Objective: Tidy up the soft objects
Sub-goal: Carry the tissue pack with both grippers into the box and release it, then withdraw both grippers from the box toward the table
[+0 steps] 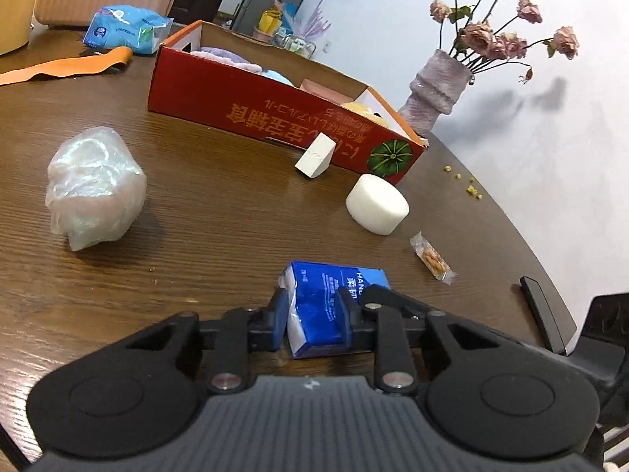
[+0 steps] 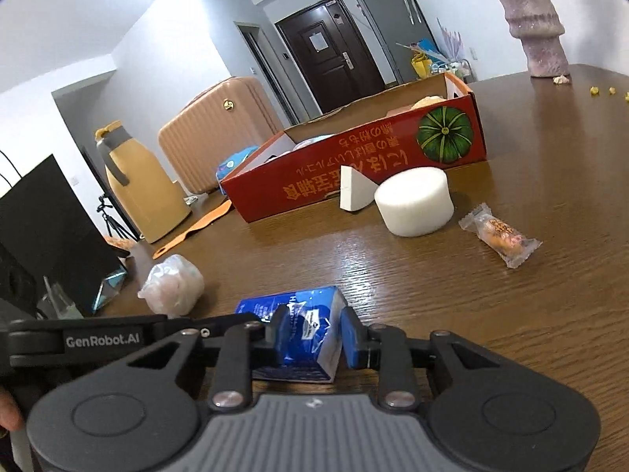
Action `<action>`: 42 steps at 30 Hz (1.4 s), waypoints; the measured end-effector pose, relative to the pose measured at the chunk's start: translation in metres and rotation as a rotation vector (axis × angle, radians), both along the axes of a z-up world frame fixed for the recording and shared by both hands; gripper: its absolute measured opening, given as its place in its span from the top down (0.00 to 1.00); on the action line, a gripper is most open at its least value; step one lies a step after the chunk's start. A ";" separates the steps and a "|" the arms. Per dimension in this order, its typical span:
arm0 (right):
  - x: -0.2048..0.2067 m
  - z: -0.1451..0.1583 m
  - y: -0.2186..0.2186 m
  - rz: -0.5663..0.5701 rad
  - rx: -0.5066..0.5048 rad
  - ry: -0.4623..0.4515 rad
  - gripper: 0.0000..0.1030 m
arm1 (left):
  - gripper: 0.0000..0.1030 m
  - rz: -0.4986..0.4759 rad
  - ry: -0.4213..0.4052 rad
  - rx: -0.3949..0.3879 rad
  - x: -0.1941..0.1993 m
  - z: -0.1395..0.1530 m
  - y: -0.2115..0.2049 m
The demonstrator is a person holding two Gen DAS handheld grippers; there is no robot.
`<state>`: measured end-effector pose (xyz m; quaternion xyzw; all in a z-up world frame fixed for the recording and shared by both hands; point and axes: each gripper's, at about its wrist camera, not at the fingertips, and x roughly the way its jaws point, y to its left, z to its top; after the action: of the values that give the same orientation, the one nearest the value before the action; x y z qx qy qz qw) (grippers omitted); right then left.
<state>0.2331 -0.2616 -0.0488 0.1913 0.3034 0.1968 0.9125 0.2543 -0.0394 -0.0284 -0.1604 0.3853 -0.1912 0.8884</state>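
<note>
A blue tissue pack lies on the brown wooden table and both grippers hold it. My left gripper is shut on it, blue pads pressing its two sides. In the right wrist view the same tissue pack sits squeezed between the pads of my right gripper. Beyond it stands the red cardboard box, open on top, with soft items inside. A white foam cylinder, a white foam wedge and a crumpled clear plastic bundle lie loose on the table.
A wrapped snack lies right of the pack. A vase of dried roses stands behind the box's right end. At the far left are a blue packet and an orange strip. A tan jug stands at the table's left.
</note>
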 end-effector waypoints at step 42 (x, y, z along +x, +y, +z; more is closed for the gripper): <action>0.264 0.108 -0.043 -0.143 -0.172 -0.006 0.57 | 0.59 -0.063 -0.043 0.200 0.272 0.094 -0.039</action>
<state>0.4972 -0.3045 0.0593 0.1328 0.3018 0.1048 0.9383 0.5263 -0.0785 0.0653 -0.0545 0.3880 -0.1828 0.9017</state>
